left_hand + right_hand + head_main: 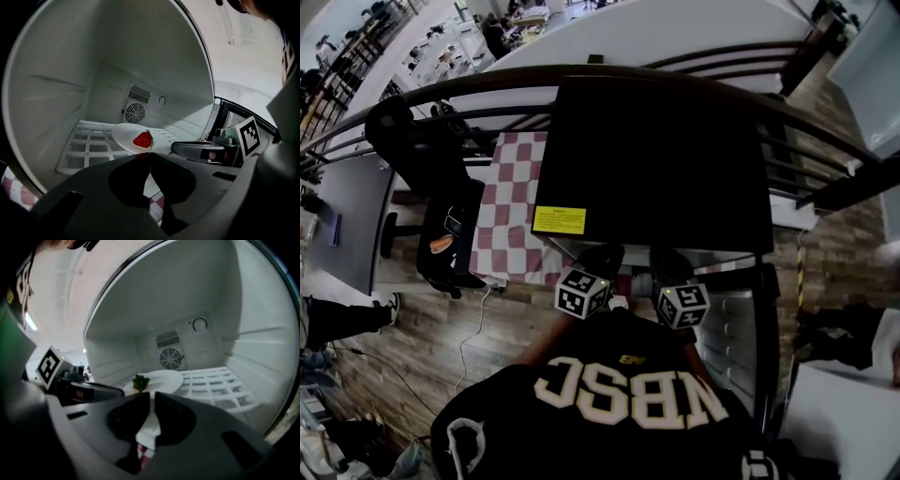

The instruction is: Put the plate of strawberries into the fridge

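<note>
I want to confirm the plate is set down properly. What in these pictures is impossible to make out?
- Left gripper view: the left hand-held gripper covers the near rim of the plate, so whether it rests on the shelf is unclear.
- Right gripper view: the strawberry is blurred, only leaves show.
- Head view: the fridge top hides its inside and the plate.

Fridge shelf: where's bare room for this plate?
The white wire shelf is bare between the round white plate and the left wall, and between it and the right wall. Crowded at the front: left gripper and right gripper pinch the plate's rim.
</note>
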{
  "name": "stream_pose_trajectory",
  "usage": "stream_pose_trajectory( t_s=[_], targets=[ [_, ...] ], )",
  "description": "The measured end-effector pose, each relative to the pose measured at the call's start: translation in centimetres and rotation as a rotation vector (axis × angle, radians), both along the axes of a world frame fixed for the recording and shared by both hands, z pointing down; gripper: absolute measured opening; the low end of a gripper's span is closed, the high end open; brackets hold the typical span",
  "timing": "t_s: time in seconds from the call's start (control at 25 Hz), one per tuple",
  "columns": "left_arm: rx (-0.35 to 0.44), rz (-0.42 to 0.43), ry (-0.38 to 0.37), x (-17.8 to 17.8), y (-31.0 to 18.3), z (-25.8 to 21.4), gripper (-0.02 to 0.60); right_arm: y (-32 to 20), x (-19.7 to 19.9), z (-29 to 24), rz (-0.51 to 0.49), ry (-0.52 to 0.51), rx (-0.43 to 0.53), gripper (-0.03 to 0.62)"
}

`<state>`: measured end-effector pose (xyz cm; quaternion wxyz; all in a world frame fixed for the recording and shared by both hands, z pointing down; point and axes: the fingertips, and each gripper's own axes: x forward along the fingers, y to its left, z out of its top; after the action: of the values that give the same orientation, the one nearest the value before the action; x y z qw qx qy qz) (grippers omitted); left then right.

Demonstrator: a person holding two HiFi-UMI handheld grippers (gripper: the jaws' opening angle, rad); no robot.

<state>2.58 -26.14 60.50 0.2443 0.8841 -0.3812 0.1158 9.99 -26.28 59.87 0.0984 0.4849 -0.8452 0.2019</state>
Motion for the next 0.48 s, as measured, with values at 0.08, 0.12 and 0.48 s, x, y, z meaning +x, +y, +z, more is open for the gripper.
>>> stream_pose_trajectory(
  t_s=[0.08, 0.12, 0.48],
  targets=[
    [0.000, -0.008, 0.006, 0.04, -0.30, -0.14, 0.020, -0.27, -0.10, -0.29, -0.009, 0.001, -0.001, 0.046],
    [0.003, -0.012, 0.009, 0.06, -0.46, -0.23, 0.020, -0.40, -0.13, -0.36, -0.014, 0.000, 0.001, 0.046],
    [-0.031, -0.054, 0.053, -0.11, -1.13, -0.06, 0.020, -1.06, -0.72, -0.10, -0.040, -0.021, -0.007, 0.046]
  ],
)
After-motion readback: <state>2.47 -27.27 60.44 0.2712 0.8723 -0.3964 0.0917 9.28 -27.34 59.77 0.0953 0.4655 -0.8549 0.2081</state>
